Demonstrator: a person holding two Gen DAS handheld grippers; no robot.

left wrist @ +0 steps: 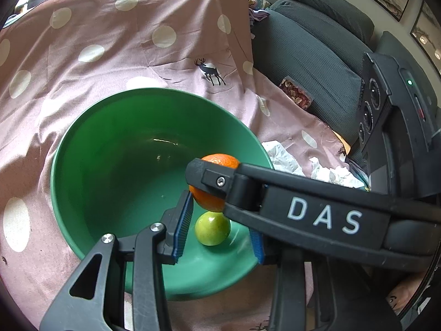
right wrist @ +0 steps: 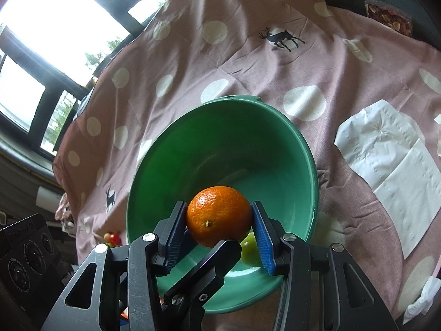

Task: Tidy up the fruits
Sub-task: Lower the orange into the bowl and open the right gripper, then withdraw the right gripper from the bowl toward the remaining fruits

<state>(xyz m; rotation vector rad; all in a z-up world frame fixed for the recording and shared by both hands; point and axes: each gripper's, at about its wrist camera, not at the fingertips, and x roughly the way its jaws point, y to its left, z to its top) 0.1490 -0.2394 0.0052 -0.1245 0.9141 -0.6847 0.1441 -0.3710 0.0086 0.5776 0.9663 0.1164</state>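
A green bowl (left wrist: 115, 165) (right wrist: 220, 143) stands on a pink dotted cloth. A green lime (left wrist: 212, 231) (right wrist: 249, 248) rests on its floor near the front wall. My right gripper (right wrist: 219, 218) is shut on an orange (right wrist: 219, 216), blue pads pressing both its sides, and holds it over the bowl just above the lime. From the left wrist, the right gripper (left wrist: 215, 184) reaches in from the right with the orange (left wrist: 220, 160). My left gripper (left wrist: 219, 237) stands open around the lime, with a gap at the right pad. One of its fingers (right wrist: 204, 270) crosses under the orange.
The pink cloth (left wrist: 110, 55) covers the whole surface. White paper napkins (right wrist: 391, 182) (left wrist: 281, 157) lie right of the bowl. A clear pack of nuts (left wrist: 296, 93) (right wrist: 388, 16) sits on a dark sofa cushion (left wrist: 317, 41). Windows stand at the left in the right wrist view.
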